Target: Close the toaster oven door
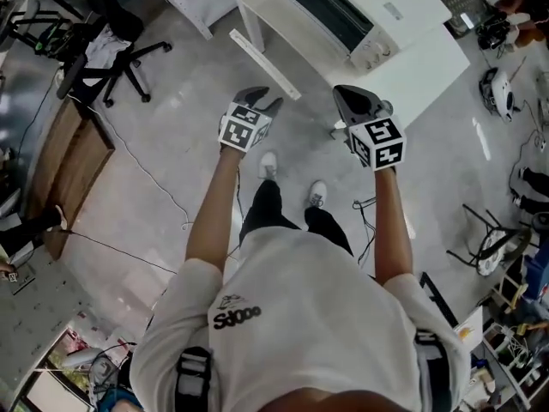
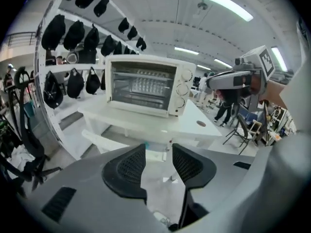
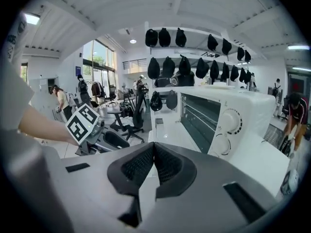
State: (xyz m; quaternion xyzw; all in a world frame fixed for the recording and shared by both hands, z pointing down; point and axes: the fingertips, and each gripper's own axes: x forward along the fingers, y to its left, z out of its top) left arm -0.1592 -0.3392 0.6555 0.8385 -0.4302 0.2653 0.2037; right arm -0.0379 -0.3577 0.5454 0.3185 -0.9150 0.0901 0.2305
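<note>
A white toaster oven [image 1: 343, 11] stands on a white table [image 1: 429, 67] ahead of me. In the left gripper view its glass door [image 2: 141, 86] stands upright against the oven front, with the knobs [image 2: 183, 89] to its right. The right gripper view shows the oven [image 3: 218, 115] from its knob side. My left gripper [image 1: 257, 101] hangs in the air short of the table, its jaws [image 2: 159, 147] open with nothing between them. My right gripper [image 1: 356, 101] floats beside it near the table corner, its pads [image 3: 154, 147] shut together on nothing.
A white bar [image 1: 262, 63] juts out below the table's front. A black office chair [image 1: 111, 58] and a wooden cabinet [image 1: 69, 161] are at the left, folding chairs [image 1: 489, 239] at the right. Shelves of black caps [image 2: 73, 33] rise behind the oven. People stand in the background.
</note>
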